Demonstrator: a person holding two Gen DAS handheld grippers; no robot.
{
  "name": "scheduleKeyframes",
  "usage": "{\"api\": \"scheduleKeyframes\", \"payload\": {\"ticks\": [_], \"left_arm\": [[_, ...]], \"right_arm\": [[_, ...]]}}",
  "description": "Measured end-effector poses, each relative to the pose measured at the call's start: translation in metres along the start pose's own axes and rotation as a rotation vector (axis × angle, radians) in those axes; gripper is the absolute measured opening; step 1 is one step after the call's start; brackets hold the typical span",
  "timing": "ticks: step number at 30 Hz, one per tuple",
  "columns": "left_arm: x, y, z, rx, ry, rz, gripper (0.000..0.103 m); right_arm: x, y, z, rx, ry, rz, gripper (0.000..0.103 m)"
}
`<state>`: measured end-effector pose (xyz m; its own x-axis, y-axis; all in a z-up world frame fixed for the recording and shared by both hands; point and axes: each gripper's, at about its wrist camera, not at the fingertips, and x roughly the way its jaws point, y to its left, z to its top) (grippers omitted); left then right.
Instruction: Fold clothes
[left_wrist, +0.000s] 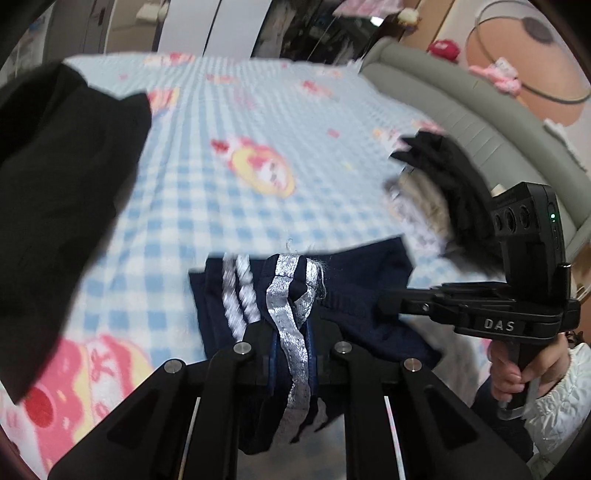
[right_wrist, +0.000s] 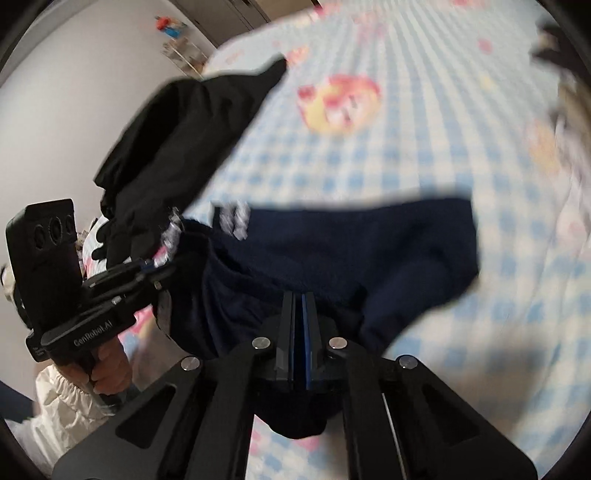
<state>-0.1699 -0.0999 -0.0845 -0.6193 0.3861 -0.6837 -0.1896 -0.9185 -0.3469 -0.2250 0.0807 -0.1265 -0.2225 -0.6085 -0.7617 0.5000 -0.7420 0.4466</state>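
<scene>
Step in hand: lift. At 6 o'clock, the left gripper (left_wrist: 291, 354) is clamped on the navy garment's (left_wrist: 354, 273) striped edge; the right gripper (right_wrist: 297, 325) is clamped on its plain edge. The garment hangs above the checked blanket (left_wrist: 229, 110). Next: spread both edges apart, then lay flat.

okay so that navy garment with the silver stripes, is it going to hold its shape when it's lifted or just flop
Probably flop: the navy garment sags between the left gripper and right gripper, loose ends hanging below each. It looks thin and light. The pinched silver stripe may be slicker.
</scene>
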Motion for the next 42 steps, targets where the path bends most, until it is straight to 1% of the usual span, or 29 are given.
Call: {"api": "scheduleKeyframes", "payload": {"ticks": [2, 3, 5, 7, 8, 9, 11, 12, 14, 16, 17, 18, 19, 20, 22, 23, 24, 25, 26, 27, 29, 31, 33, 35, 38, 40, 41, 42], "left_arm": [[-0.007, -0.003, 0.006, 0.004, -0.025, -0.009, 0.013], [-0.007, -0.003, 0.008, 0.01, -0.024, -0.012, 0.013], [-0.004, -0.001, 0.008, 0.003, -0.011, -0.01, 0.013], [0.0, 0.003, 0.004, -0.012, 0.005, -0.004, 0.013], [0.001, 0.004, 0.001, -0.018, 0.011, -0.002, 0.013], [0.003, 0.006, -0.001, -0.022, 0.017, -0.003, 0.013], [0.006, 0.007, -0.005, -0.032, 0.025, 0.0, 0.013], [0.007, 0.007, -0.006, -0.032, 0.029, -0.002, 0.013], [0.008, 0.007, -0.008, -0.028, 0.033, -0.003, 0.013], [0.009, 0.007, -0.008, -0.025, 0.035, -0.013, 0.013], [0.01, 0.007, -0.008, -0.027, 0.037, -0.013, 0.013], [0.011, 0.007, -0.008, -0.027, 0.039, -0.013, 0.013], [0.01, 0.007, -0.008, -0.028, 0.037, -0.009, 0.013], [0.011, 0.008, -0.008, -0.03, 0.037, -0.009, 0.013], [0.012, 0.009, -0.009, -0.034, 0.043, -0.009, 0.013], [0.013, 0.01, -0.01, -0.037, 0.046, -0.006, 0.013], [0.013, 0.011, -0.011, -0.04, 0.049, -0.003, 0.013], [0.014, 0.011, -0.013, -0.045, 0.051, 0.0, 0.013], [0.014, 0.012, -0.014, -0.049, 0.053, 0.0, 0.013], [0.014, 0.013, -0.015, -0.052, 0.056, -0.004, 0.013], [0.015, 0.014, -0.017, -0.058, 0.057, -0.002, 0.013], [0.015, 0.013, -0.016, -0.055, 0.055, -0.001, 0.013], [0.012, 0.011, -0.014, -0.049, 0.045, -0.002, 0.013], [0.007, 0.008, -0.01, -0.042, 0.024, -0.003, 0.013], [0.003, 0.011, 0.0, -0.05, -0.005, 0.004, 0.013], [0.016, 0.022, 0.008, -0.082, 0.013, 0.011, 0.013], [0.026, 0.028, 0.011, -0.101, 0.035, 0.02, 0.015], [0.041, 0.036, 0.011, -0.126, 0.085, 0.043, 0.016]], "right_arm": [[-0.017, 0.011, 0.008, -0.052, -0.065, -0.022, 0.001], [-0.023, 0.015, 0.011, -0.066, -0.081, -0.024, 0.001], [-0.024, 0.015, 0.015, -0.065, -0.056, -0.01, 0.002], [-0.019, 0.005, 0.014, -0.01, -0.019, 0.004, 0.013], [-0.015, -0.001, 0.01, 0.011, 0.012, 0.013, 0.029], [-0.011, -0.006, 0.006, 0.032, 0.039, 0.017, 0.043], [-0.003, -0.014, -0.001, 0.056, 0.06, 0.001, 0.044], [0.003, -0.018, -0.005, 0.076, 0.085, 0.009, 0.044], [0.01, -0.022, -0.008, 0.106, 0.107, 0.036, 0.045], [0.015, -0.021, -0.01, 0.097, 0.103, 0.068, 0.045], [0.017, -0.022, -0.01, 0.094, 0.103, 0.058, 0.039], [0.019, -0.022, -0.01, 0.091, 0.102, 0.048, 0.021], [0.019, -0.021, -0.009, 0.086, 0.096, 0.042, 0.011], [0.018, -0.021, -0.008, 0.08, 0.089, 0.037, 0.007], [0.013, -0.018, -0.007, 0.064, 0.074, 0.028, 0.006], [0.013, -0.017, -0.008, 0.062, 0.082, 0.017, 0.006], [0.013, -0.017, -0.008, 0.061, 0.089, 0.004, 0.011], [0.013, -0.019, -0.008, 0.068, 0.098, -0.007, 0.019], [0.014, -0.02, -0.01, 0.071, 0.113, -0.004, 0.043], [0.015, -0.021, -0.011, 0.073, 0.124, 0.002, 0.048], [0.014, -0.021, -0.014, 0.071, 0.123, 0.026, 0.049], [0.014, -0.018, -0.015, 0.054, 0.118, 0.041, 0.043], [0.009, -0.009, -0.011, 0.012, 0.085, 0.043, 0.013], [-0.001, -0.002, -0.007, -0.019, 0.042, -0.001, 0.01], [-0.02, 0.006, 0.003, -0.064, -0.045, -0.035, 0.008], [-0.026, 0.005, 0.015, -0.066, -0.102, -0.058, 0.008], [-0.025, 0.002, 0.02, -0.064, -0.115, -0.074, 0.008], [-0.015, -0.003, 0.024, -0.06, -0.098, -0.084, 0.009]]}}
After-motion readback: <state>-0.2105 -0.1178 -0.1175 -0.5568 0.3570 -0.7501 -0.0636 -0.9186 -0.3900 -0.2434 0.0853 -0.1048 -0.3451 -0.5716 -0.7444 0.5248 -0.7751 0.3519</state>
